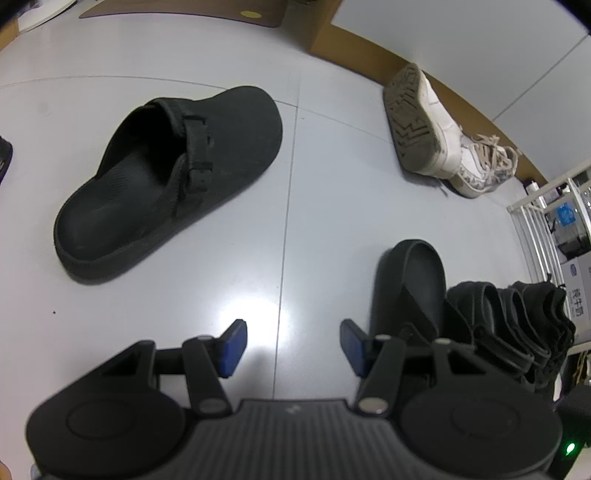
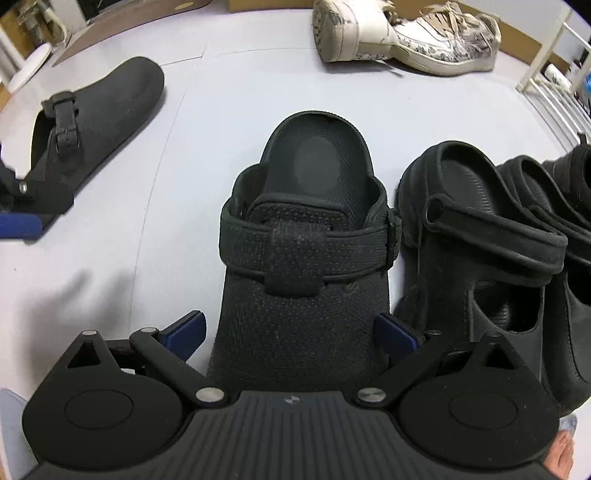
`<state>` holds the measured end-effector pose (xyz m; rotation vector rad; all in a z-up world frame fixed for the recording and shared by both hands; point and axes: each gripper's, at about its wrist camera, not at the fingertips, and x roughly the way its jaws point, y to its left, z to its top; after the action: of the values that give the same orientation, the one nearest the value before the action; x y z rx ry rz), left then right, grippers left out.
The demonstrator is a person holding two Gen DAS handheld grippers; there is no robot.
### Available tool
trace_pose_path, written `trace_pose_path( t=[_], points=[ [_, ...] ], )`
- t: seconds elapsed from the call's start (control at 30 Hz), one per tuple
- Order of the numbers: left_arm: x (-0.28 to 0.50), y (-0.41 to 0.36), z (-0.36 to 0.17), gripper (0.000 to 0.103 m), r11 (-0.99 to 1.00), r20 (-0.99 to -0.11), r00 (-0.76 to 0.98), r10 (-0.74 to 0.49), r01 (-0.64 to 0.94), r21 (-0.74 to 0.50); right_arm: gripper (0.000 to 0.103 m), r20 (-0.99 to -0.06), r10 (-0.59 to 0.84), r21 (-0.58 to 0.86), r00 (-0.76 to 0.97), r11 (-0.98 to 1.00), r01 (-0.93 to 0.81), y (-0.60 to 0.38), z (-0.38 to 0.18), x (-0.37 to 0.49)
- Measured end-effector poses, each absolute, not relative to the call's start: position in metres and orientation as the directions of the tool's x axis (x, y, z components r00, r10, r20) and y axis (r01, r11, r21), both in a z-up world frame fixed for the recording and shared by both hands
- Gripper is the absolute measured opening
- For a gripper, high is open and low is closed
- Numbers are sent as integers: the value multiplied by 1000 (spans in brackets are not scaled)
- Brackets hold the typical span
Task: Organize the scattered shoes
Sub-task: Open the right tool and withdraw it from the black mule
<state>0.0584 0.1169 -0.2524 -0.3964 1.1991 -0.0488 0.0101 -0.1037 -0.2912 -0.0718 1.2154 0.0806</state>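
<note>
Right wrist view: on the pale floor (image 2: 229, 96), a black clog (image 2: 306, 251) sits beside a row of black shoes (image 2: 480, 258), straddled by the right gripper (image 2: 291, 332) with jaws apart, seemingly just placed; the left gripper (image 1: 291, 345), apart and empty, must next fetch the stray clog (image 1: 166, 177).

Black clogs, 4 def.: lone clog (image 1: 166, 177), centre clog (image 2: 303, 240), strap clog (image 2: 480, 240), edge clog (image 2: 565, 192). Poss. a 5th past that, too bunched to split. White sneakers, 2: tipped sneaker (image 1: 417, 122), laced sneaker (image 1: 484, 166). White rack (image 1: 532, 221), 1. Brown mat (image 1: 184, 11), 1. Cardboard box (image 1: 332, 37), 1.
</note>
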Motion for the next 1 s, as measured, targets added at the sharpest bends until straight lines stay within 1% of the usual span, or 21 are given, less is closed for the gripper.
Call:
trace_pose_path(
  t=[0.07,0.17,0.4,0.73,1.0],
  points=[
    [59,116,-252,58,932,-897,369,-244,-169,-322,100,-939,21,-23,343,992,-123,-107,-295,8],
    [59,116,-250,58,931,-895,373,-245,-168,-324,100,-944,43,14,328,996,-90,-116,-298,8],
    [62,127,-244,58,929,-889,397,-229,-185,-322,100,-957,45,24,288,997,-78,-116,-296,12],
    [67,160,-237,58,928,-885,443,-143,-251,-276,100,-967,87,58,239,990,-127,-127,-270,25],
    [71,177,-231,58,939,-885,460,-74,-266,-217,100,-955,127,101,269,989,-111,-152,-249,33]
  ],
)
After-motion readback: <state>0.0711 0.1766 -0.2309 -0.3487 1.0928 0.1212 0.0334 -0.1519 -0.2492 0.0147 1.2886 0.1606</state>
